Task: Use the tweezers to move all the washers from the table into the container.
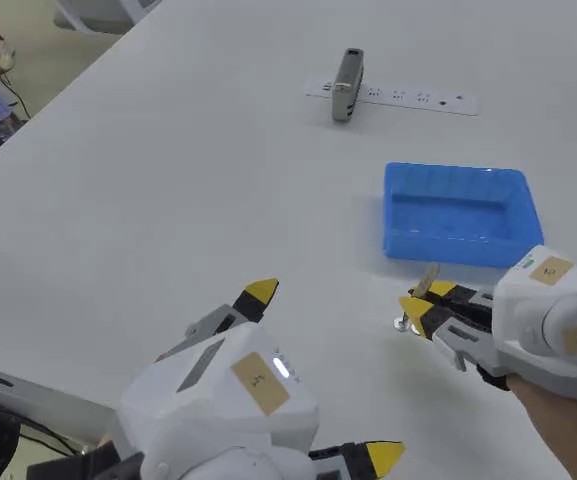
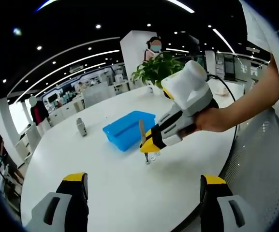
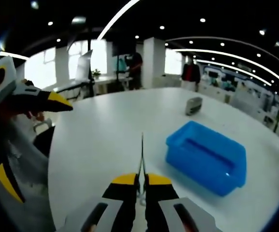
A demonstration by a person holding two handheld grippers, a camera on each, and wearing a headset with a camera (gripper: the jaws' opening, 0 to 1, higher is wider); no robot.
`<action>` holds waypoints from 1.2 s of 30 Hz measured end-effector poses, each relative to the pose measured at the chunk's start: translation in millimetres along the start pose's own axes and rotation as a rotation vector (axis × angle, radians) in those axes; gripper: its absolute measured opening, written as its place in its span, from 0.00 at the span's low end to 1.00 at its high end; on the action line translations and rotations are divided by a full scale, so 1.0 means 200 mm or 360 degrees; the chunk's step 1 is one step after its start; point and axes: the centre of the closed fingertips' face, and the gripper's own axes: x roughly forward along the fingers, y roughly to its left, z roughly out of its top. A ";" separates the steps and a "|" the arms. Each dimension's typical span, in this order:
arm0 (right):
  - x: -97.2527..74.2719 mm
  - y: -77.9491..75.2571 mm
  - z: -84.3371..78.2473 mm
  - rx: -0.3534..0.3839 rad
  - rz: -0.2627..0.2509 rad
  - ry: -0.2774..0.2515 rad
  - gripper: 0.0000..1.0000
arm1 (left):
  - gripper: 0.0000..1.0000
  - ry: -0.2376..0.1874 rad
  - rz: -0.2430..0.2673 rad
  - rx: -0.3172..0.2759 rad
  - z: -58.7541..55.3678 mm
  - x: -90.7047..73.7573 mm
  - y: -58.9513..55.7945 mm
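Head view, down over the white table [image 1: 168, 200]: counts one blue container [image 1: 458, 215], one pair of tweezers [image 1: 427, 278], two grippers, and what looks like a single washer [image 1: 400, 323], small and hard to be sure of. Finds the right gripper [image 1: 426, 300] pinched narrow on the tweezers, their tips angled down to the table just in front of the container's near wall, right at the washer. Cannot tell whether the tips grip it or merely touch it. Judges the tweezers a must here, the washer being too thin and flat for the broad jaws themselves. Finds the left gripper [image 1: 322, 372] with jaws spread wide, holding nothing, hanging low and off to the side, well apart from the washer; likely parked clear, since the job needs only one tool. Places the container near the pick-up spot, open side up, which makes for a short carry. Cannot tell whether any washer lies inside it. Notes farther back one power strip [image 1: 393, 96] with one grey plug block [image 1: 348, 85] standing on it, well apart from the work.
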 end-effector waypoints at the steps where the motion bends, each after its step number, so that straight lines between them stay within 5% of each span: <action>1: 0.00 0.00 0.00 0.0009 0.0003 0.0006 0.01 | 0.99 0.0000 0.0001 0.0001 0.00 0.00 0.00; 3: 0.00 -0.01 0.00 0.0048 0.0015 0.0041 0.01 | 0.99 0.0002 0.0002 0.0002 0.00 0.00 0.00; 16: -0.16 -0.09 0.33 0.0364 0.0042 -0.0262 0.02 | 0.99 0.0014 0.0002 0.0017 -0.01 0.00 0.00; 29: -0.19 -0.29 0.46 0.0292 -0.0088 -0.0322 0.01 | 0.97 0.0049 -0.0007 0.0019 -0.03 0.01 -0.01; 36: -0.11 -0.45 0.43 0.0290 -0.0179 -0.0301 0.02 | 0.97 0.0066 -0.0009 0.0024 -0.04 0.01 -0.01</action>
